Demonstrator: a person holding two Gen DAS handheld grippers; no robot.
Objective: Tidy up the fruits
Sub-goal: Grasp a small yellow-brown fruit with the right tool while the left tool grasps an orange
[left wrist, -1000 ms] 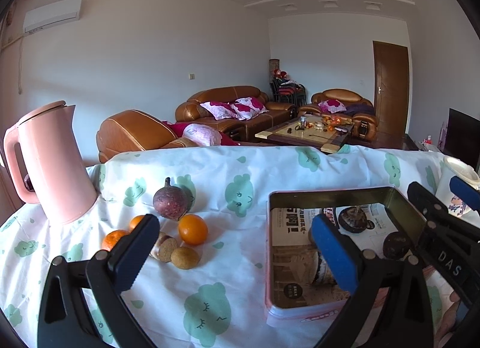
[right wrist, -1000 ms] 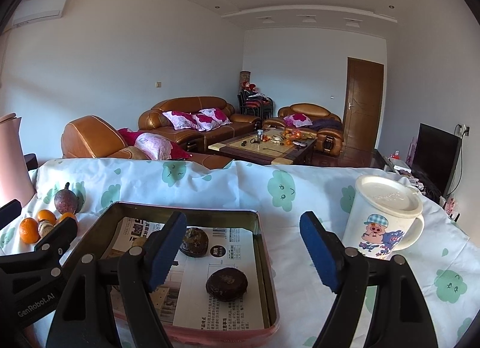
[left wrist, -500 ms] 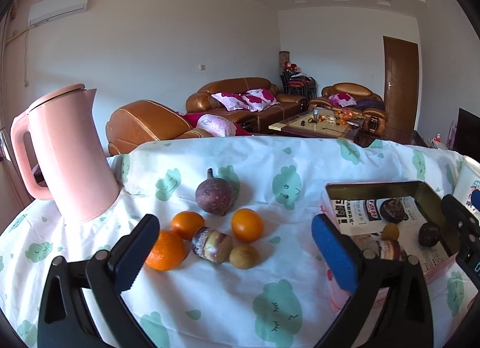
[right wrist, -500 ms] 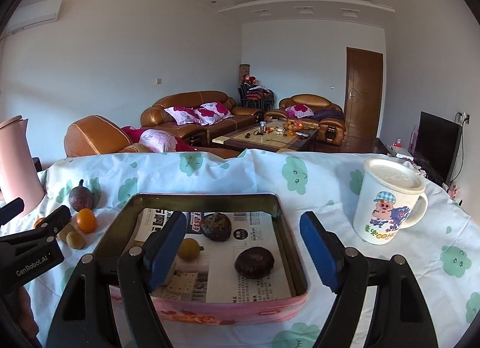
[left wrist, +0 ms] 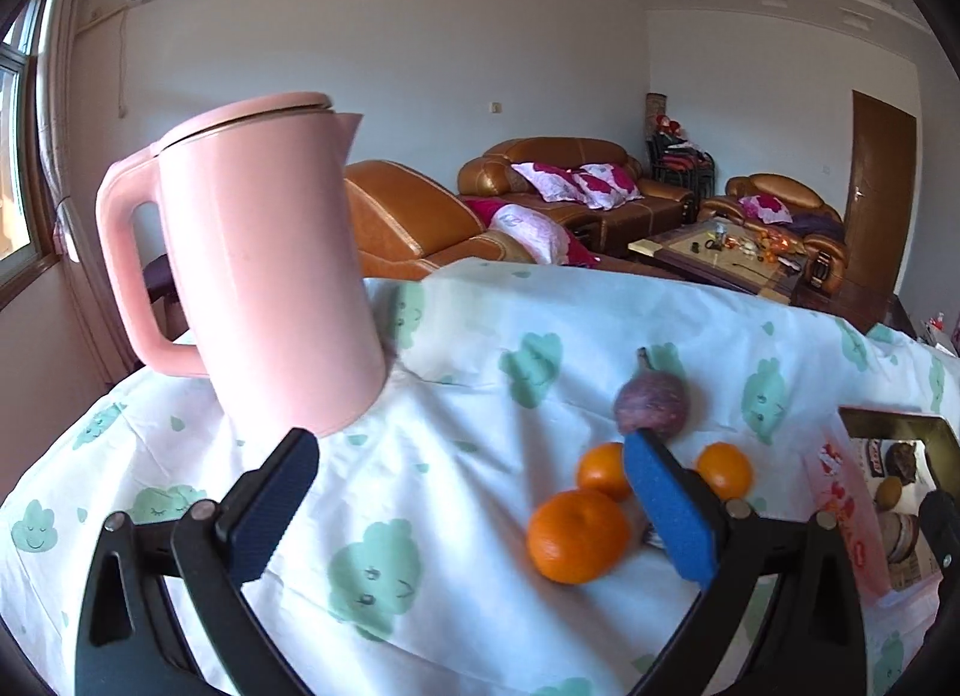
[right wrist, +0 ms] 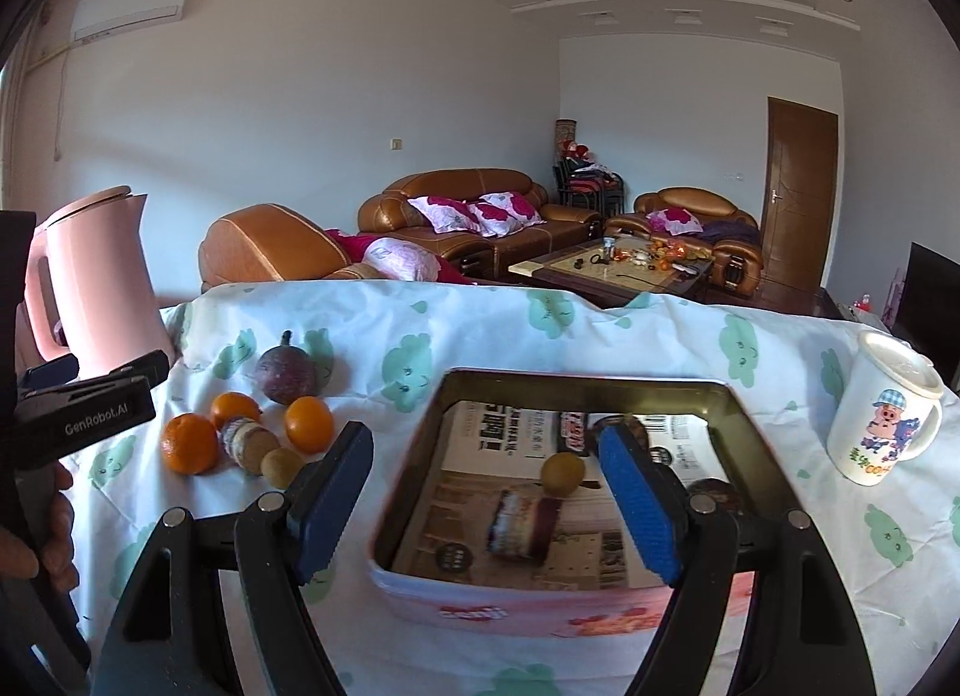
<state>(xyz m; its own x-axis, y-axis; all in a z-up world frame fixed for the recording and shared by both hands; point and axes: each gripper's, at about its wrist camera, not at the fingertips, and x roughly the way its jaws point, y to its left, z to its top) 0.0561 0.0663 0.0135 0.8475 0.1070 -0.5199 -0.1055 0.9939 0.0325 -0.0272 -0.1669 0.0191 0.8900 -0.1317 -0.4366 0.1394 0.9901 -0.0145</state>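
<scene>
The left gripper (left wrist: 471,507) is gaping wide and empty at lower centre of its view, now swinging left since the earlier frame, so the pink kettle (left wrist: 264,264) is filling the upper left. The purple fruit (left wrist: 651,402) is standing stem-up right of centre, oranges (left wrist: 579,534) clustering below it on the cloud-print tablecloth (left wrist: 456,360). In the right view, the right gripper (right wrist: 480,492) is also hanging wide open over the tin tray (right wrist: 744,426) at lower centre, where a small yellow fruit (right wrist: 563,473) is sitting. Brown sofas (right wrist: 474,216) are lining the room behind.
</scene>
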